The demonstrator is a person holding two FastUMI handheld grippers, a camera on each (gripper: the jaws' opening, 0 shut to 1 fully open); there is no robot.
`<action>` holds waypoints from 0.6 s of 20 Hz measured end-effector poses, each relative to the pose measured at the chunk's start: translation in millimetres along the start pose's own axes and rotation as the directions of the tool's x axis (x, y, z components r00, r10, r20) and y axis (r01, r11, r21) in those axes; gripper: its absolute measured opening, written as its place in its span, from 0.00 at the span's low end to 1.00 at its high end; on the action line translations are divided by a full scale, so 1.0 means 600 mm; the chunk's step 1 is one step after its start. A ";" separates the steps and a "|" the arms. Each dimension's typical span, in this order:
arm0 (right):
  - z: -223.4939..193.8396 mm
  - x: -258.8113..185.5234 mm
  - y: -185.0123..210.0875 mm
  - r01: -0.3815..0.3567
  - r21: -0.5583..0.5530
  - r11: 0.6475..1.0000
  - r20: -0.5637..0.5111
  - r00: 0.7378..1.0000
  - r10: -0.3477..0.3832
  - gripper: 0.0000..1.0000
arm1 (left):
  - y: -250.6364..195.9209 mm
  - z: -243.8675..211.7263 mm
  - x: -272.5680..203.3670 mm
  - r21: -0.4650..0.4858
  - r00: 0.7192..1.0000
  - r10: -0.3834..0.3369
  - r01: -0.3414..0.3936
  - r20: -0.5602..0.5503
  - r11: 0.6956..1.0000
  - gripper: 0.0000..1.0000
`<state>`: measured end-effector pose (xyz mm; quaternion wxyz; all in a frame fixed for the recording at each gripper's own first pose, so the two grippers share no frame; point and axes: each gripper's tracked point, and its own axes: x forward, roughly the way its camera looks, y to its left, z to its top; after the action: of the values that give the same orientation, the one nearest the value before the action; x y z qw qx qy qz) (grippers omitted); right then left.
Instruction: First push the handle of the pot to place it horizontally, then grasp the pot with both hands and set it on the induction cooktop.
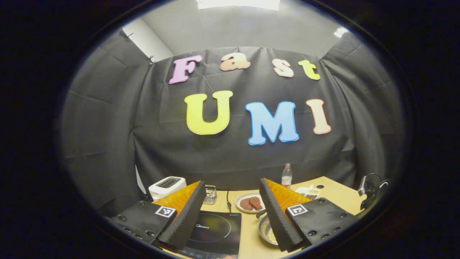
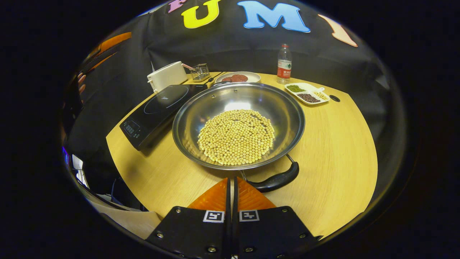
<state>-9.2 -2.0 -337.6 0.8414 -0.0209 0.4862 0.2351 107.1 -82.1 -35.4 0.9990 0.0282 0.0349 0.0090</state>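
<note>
Pot point(image 2: 238, 122) position: on the wooden table point(image 2: 334, 151), just right of the induction cooktop point(image 2: 158, 109) in the right gripper view, not yet on it. The bowl holds a layer of pale beans point(image 2: 236, 136).

Scanning left to right in the right gripper view: the cooktop lies at the left, the pot at centre, and a divided dish point(image 2: 307, 92) sits well apart at the far right.

Handle point(image 2: 276, 180) orientation: it leaves the near rim and curves across the view toward the right; it sits just beyond the fingertips, slightly right of them.

Right gripper point(image 2: 231, 183): jaws together, with no more than a thin slit between them, and nothing held. The tips are just beside the handle's root and the pot's near rim. This is the nearer tool, so the push most likely falls to it.

Left gripper point(image 1: 233, 205): jaws wide apart, empty, raised above the table. In the left gripper view, the cooktop point(image 1: 215, 230) shows between its fingers, and the pot's edge point(image 1: 266, 230) sits against the right finger.

Judgement: the handle push is pending; the two-handed lift follows.
</note>
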 end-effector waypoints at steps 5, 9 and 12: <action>0.012 -0.006 -0.050 0.049 0.043 0.998 0.012 0.999 -0.050 0.01 | -0.012 -0.007 0.002 0.002 1.000 0.007 -0.007 -0.002 1.000 0.96; 0.025 -0.005 -0.092 0.085 0.065 0.994 0.019 0.996 -0.086 0.01 | -0.018 -0.013 0.001 0.001 1.000 0.023 -0.023 -0.007 1.000 0.96; 0.031 -0.002 -0.116 0.098 0.064 0.993 0.021 0.995 -0.100 0.01 | -0.022 -0.014 0.001 0.006 0.999 0.036 -0.036 -0.009 0.999 0.96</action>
<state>34.2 -59.6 -340.0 0.8582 -0.0157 0.4812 0.1781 107.0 -94.6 -44.4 0.9984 0.0316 0.0387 0.0271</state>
